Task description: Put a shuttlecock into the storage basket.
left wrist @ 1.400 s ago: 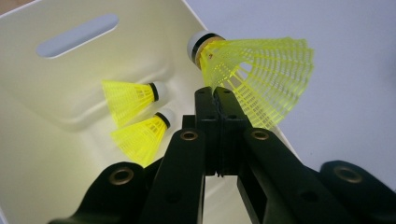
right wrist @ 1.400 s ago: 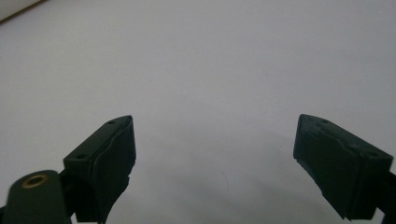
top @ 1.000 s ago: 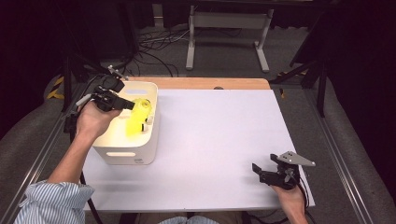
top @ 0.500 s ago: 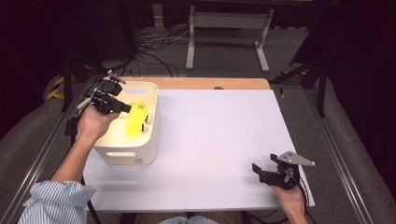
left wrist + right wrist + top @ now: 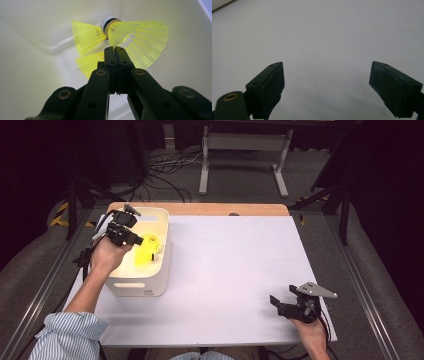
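The white table sheet (image 5: 225,270) bears a white bin (image 5: 150,285) at its left edge. Inside the bin, the left gripper (image 5: 115,51) pinches a yellow shuttlecock (image 5: 140,42) by its skirt, jaws pressed together; its own view also shows more shuttlecocks (image 5: 86,37) behind. Far right of the bin, the right gripper (image 5: 327,82) gapes wide over bare sheet.
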{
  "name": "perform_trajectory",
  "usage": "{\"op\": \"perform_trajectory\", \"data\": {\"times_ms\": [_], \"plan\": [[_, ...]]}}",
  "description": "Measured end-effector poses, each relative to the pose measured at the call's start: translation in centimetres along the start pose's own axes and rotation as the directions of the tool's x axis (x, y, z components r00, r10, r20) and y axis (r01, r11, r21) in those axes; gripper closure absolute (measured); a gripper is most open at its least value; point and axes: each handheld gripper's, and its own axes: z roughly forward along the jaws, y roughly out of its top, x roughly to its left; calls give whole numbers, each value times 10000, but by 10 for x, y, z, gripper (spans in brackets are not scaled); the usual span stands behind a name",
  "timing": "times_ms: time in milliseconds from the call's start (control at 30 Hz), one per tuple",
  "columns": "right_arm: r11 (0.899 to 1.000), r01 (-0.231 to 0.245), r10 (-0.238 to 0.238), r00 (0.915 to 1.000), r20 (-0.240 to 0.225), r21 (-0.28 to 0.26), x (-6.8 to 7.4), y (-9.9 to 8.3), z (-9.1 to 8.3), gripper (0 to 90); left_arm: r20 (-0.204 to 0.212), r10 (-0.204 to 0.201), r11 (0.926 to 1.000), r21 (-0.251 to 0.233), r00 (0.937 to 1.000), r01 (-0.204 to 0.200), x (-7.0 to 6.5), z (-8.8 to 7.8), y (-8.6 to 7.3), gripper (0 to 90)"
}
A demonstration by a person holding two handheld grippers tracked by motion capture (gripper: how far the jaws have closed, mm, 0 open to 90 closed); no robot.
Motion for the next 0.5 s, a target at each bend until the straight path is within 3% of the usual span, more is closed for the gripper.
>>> {"op": "perform_trajectory", "data": {"times_ms": [500], "plan": [[10000, -9, 9, 10000, -67, 25, 0, 0, 0, 133, 89, -67, 9996, 274, 9999, 65, 0, 14, 3, 885]]}}
